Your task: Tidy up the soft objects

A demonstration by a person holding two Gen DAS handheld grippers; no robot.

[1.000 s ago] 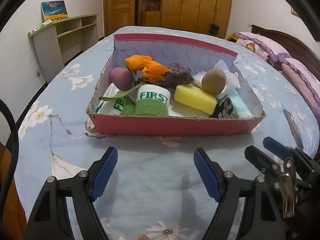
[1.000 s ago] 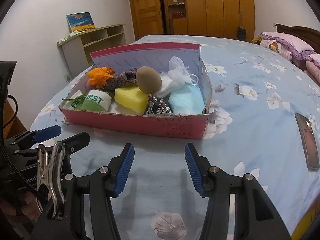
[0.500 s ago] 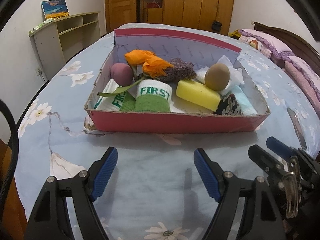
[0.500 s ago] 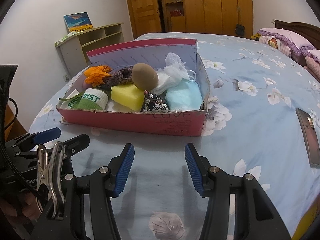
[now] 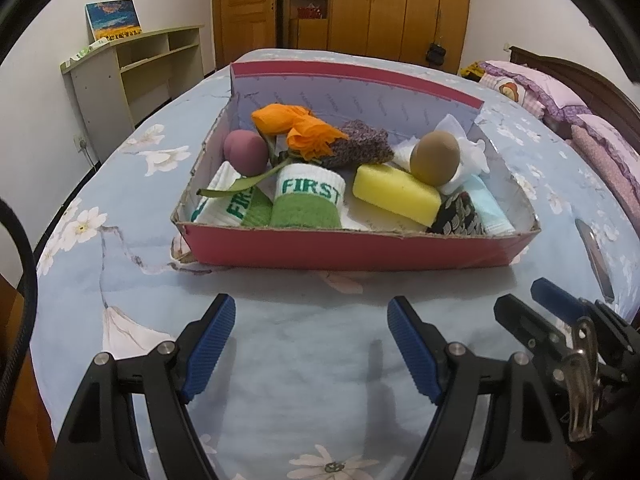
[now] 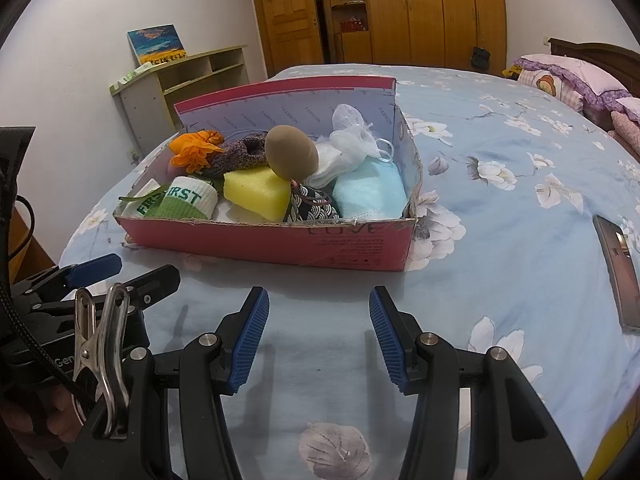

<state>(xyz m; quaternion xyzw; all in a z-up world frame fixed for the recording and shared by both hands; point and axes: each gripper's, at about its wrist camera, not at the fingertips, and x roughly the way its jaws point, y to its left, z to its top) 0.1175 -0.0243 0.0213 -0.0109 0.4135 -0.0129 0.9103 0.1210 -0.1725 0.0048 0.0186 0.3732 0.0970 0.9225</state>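
On the bed (image 5: 132,280) a box (image 5: 352,246) holds rolled socks (image 5: 308,200) at front left, a sponge (image 5: 394,196) to their right with an egg-shaped ball (image 5: 435,158) on it, what may be a folded cloth (image 6: 370,194) at far right, and a phone (image 6: 622,276) lying right of the box.

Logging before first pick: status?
Both tongs, left and right, open, empty. Soft items piled in red box. Nothing between tongs and box.

A home bedroom is shown: a bed (image 6: 520,208) covered by a floral sheet, pink pillows (image 6: 568,80) at far right, wooden wardrobes (image 6: 420,12) beyond, and a low shelf unit (image 5: 136,76) at far left.
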